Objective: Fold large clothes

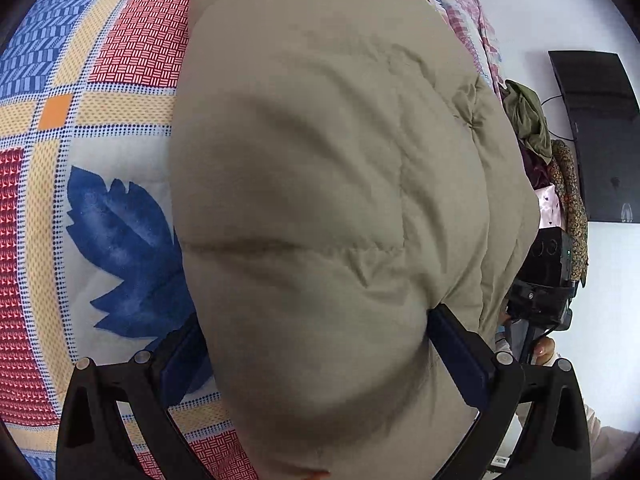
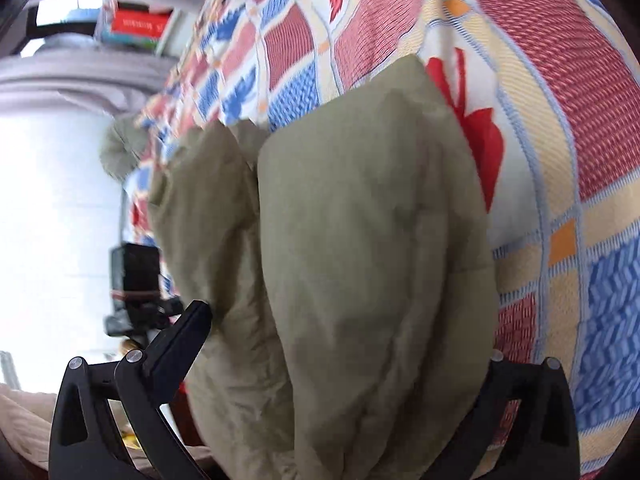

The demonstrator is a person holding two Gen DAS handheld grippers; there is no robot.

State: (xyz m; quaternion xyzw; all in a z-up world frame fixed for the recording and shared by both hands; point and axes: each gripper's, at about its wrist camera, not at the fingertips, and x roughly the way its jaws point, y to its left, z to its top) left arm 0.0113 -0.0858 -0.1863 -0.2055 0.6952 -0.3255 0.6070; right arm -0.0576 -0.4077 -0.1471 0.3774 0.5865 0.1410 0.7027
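While the puffy khaki quilted jacket (image 1: 320, 200) lies on the bed's patchwork quilt of red, blue and cream squares (image 1: 80, 100), both tools are at its near edge, so the fold looks to be in mid-course, not finished. From the left wrist view, the left hand-held gripper (image 1: 320, 360) has a thick bulge of the padded cloth between its two fingers, which press into it on both sides: a firm hold, as far as I can judge. From the right wrist view, the right hand-held gripper (image 2: 340, 352) stands at its widest; its left finger (image 2: 180, 340) shows clear of the cloth, its other finger is hidden behind the jacket, so it seems to grip nothing. A folded-over layer already lies along the jacket there. Squaring the bundle and a further fold probably remain.
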